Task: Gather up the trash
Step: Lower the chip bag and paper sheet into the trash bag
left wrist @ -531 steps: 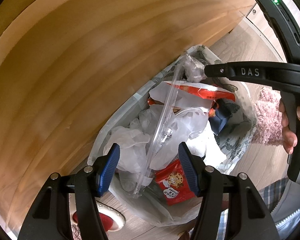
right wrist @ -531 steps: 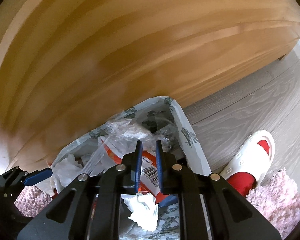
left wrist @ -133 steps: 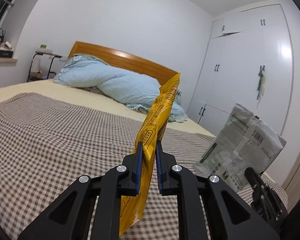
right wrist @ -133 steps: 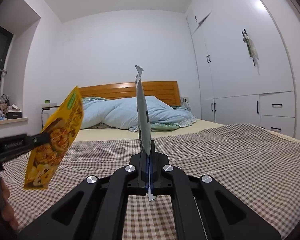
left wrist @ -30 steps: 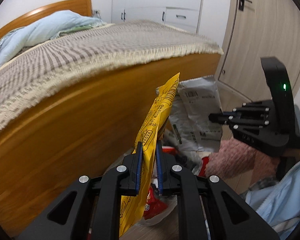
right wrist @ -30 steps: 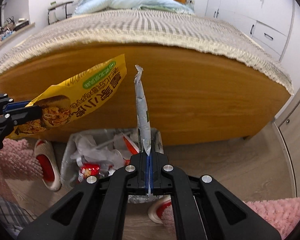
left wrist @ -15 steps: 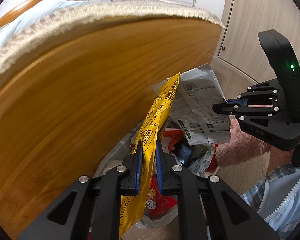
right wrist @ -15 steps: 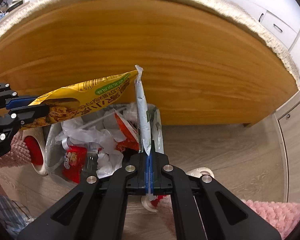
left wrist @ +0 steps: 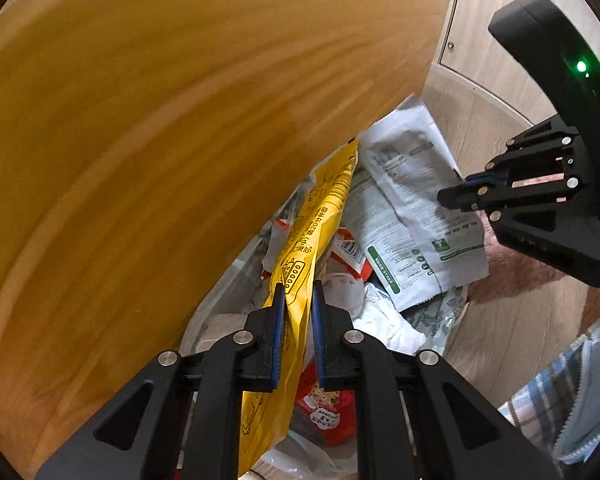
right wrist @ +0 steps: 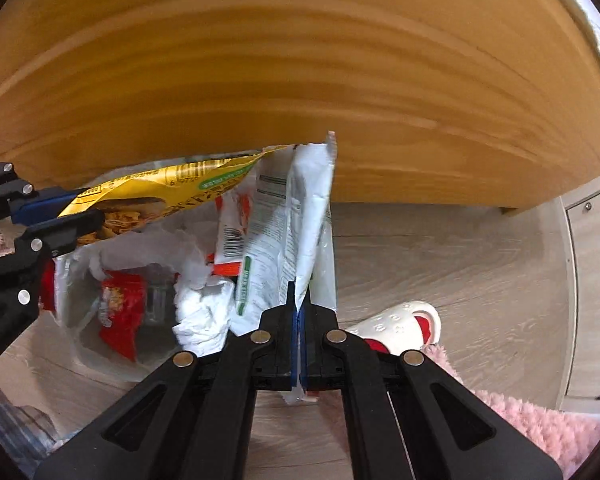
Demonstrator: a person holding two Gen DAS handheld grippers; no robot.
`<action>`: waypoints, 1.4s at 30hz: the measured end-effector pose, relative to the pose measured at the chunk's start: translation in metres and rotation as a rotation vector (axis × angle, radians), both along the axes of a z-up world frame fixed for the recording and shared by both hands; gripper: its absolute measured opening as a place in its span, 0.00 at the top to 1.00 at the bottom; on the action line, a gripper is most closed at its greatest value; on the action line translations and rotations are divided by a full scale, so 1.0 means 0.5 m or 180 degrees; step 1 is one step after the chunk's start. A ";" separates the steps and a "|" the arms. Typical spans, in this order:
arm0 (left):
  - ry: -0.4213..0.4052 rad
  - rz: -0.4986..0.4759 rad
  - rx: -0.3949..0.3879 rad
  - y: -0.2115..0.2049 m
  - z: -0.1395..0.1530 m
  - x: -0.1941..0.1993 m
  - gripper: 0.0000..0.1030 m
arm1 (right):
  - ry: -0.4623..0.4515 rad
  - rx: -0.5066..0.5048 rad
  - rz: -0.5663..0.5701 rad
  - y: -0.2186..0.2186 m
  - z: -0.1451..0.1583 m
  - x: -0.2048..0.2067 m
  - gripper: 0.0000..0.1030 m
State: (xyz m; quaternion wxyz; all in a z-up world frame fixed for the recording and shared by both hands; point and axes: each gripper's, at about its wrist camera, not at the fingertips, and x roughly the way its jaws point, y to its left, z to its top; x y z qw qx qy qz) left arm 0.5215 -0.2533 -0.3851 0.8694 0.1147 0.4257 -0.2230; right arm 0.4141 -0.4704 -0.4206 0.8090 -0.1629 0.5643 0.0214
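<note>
My left gripper [left wrist: 296, 304] is shut on a yellow snack bag [left wrist: 320, 216], which hangs over the trash bin [left wrist: 220, 300]; the bag also shows in the right wrist view [right wrist: 172, 188]. My right gripper [right wrist: 299, 300] is shut on a white printed wrapper [right wrist: 296, 216], held over the bin's right side; the wrapper also shows in the left wrist view [left wrist: 412, 208]. The bin [right wrist: 70, 300] holds crumpled white tissue [right wrist: 200, 308], a red snack packet [right wrist: 118, 308] and other wrappers. The right gripper [left wrist: 460, 196] shows at the right of the left wrist view, the left gripper [right wrist: 72, 208] at the left of the right wrist view.
The wooden bed frame [right wrist: 300, 80] rises right behind the bin. A white and red slipper [right wrist: 400, 324] lies on the wood floor right of the bin, beside a pink fluffy rug [right wrist: 540, 428]. Cabinet doors [left wrist: 480, 20] stand at the right.
Both grippers have moved down and closer to the bin, carrying the yellow bag and the white wrapper. The two wrappers now hang just above the trash inside it.
</note>
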 end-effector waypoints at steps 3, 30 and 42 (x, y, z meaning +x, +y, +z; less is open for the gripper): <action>0.0072 -0.0045 0.0076 -0.016 -0.027 0.032 0.90 | 0.0133 -0.0052 -0.0024 0.016 -0.017 0.015 0.99; 0.0738 -0.0173 -0.0071 -0.037 -0.098 0.237 0.89 | 0.0810 0.0693 -0.0461 0.195 -0.106 0.121 0.99; 0.0824 -0.0160 -0.0116 0.012 -0.081 0.252 0.81 | 0.0942 0.0893 -0.0488 0.276 -0.100 0.181 0.98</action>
